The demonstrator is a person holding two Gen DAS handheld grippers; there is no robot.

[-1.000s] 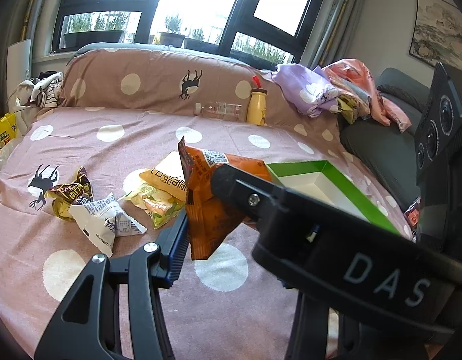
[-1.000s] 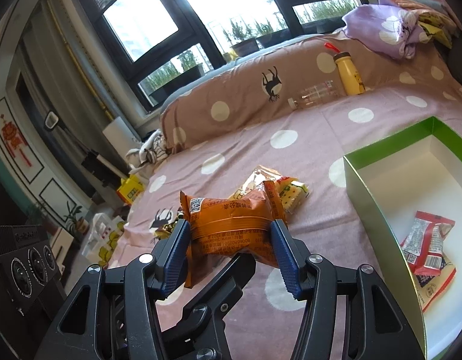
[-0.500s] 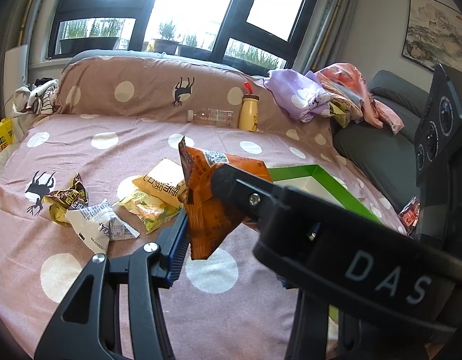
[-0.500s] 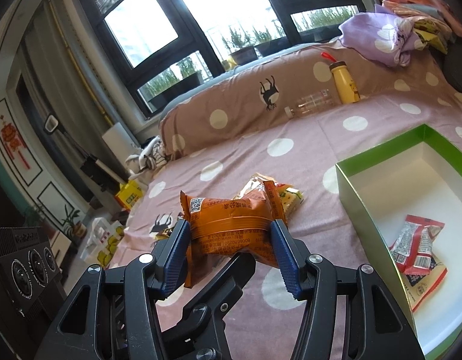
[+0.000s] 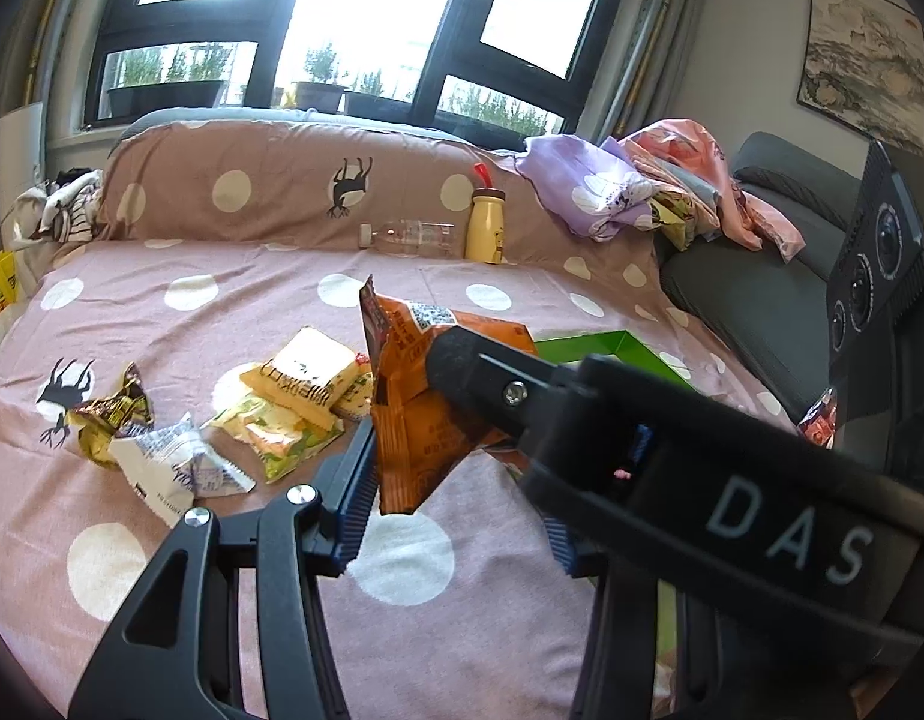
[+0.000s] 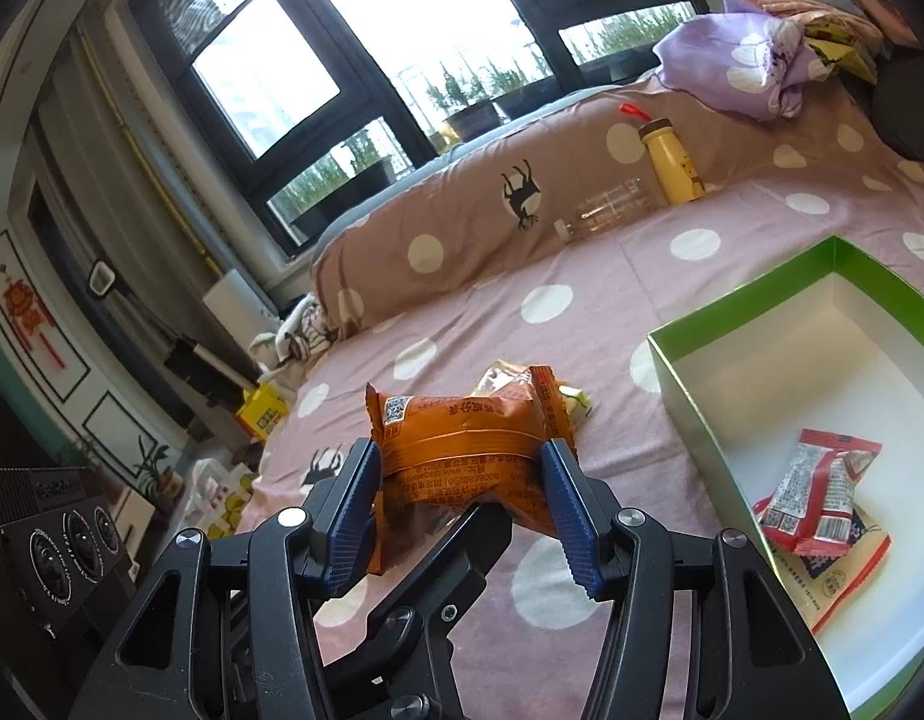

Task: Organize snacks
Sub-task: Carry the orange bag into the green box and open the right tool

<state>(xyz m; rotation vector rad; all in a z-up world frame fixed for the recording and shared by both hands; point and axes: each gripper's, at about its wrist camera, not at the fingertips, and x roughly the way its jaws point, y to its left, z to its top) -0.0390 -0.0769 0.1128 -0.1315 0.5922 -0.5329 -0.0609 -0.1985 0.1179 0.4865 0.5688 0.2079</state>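
Above the middle of the bed (image 6: 582, 252), the right tool (image 6: 462, 501) pinches an orange snack packet (image 6: 462, 450) between its blue pads, clear of the polka-dot sheet. From the left wrist view the same packet sits against the left tool's (image 5: 456, 492) left pad, but the right tool's black arm hides the other pad, so I cannot tell whether the left tool grips it too or only stands spread beside it.

Judging by the layout, the step in hand is carrying this packet to the green-rimmed box (image 6: 690, 414), which lies toward the bed's right edge with a red snack packet (image 6: 822, 498) and a flat sachet already inside. The next move calls for swinging the packet rightward over the box's near wall, lowering it into the bare white floor, then spreading the pads.

Four packets wait in a loose cluster on the left half of the bed: a yellow cracker packet (image 5: 309, 375), a green-and-yellow packet (image 5: 276, 429), a white packet (image 5: 174, 468) and a gold-brown wrapper (image 5: 111, 417).

At the head edge, against the long spotted pillow (image 5: 282, 192), stand a yellow bottle (image 5: 485, 225) and a clear bottle (image 5: 411, 237) lying flat. Crumpled bedclothes (image 5: 636, 192) pile at the far right corner; big windows with planters run behind.
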